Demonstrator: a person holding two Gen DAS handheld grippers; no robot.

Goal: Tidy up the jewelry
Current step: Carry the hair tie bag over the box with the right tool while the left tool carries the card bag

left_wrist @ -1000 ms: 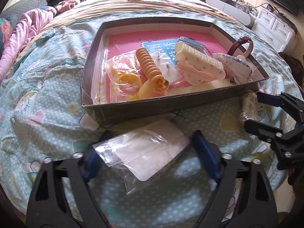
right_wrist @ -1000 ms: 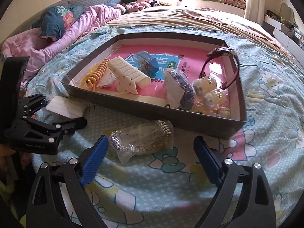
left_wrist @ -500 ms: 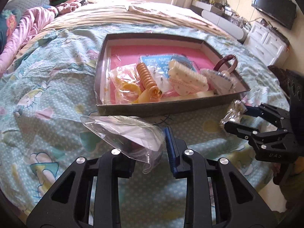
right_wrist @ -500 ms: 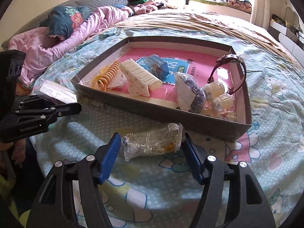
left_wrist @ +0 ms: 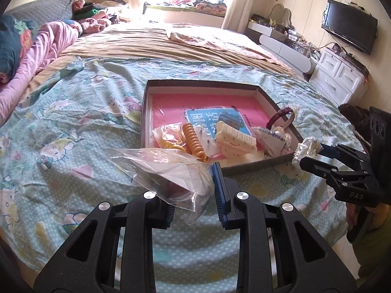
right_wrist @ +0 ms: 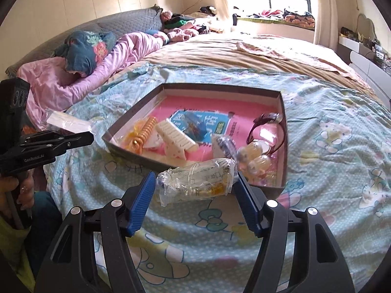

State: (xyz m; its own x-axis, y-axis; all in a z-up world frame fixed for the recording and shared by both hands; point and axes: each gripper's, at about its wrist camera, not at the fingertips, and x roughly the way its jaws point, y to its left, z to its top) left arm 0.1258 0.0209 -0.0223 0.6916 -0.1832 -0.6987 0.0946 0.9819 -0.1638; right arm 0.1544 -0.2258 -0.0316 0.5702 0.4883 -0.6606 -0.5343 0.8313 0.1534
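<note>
Left wrist view: left gripper (left_wrist: 193,193) pinched on a clear plastic bag with a white card (left_wrist: 168,171), held above the bedspread (left_wrist: 73,146), just short of the shallow tray (left_wrist: 244,168). Tray already holds an orange spiral hair tie (left_wrist: 193,139), cream claw clip (left_wrist: 235,139), a watch (left_wrist: 281,118) and other bagged pieces. Right gripper (left_wrist: 311,151) at right edge, carrying a crinkled packet.

Right wrist view: right gripper (right_wrist: 195,188) closed partway on a crumpled clear packet (right_wrist: 195,182), metal spring-like pieces and something yellow inside; packet off the bedspread, at the tray's near wall. Judgement: mostly sorted; these two bags remain to go in.
</note>
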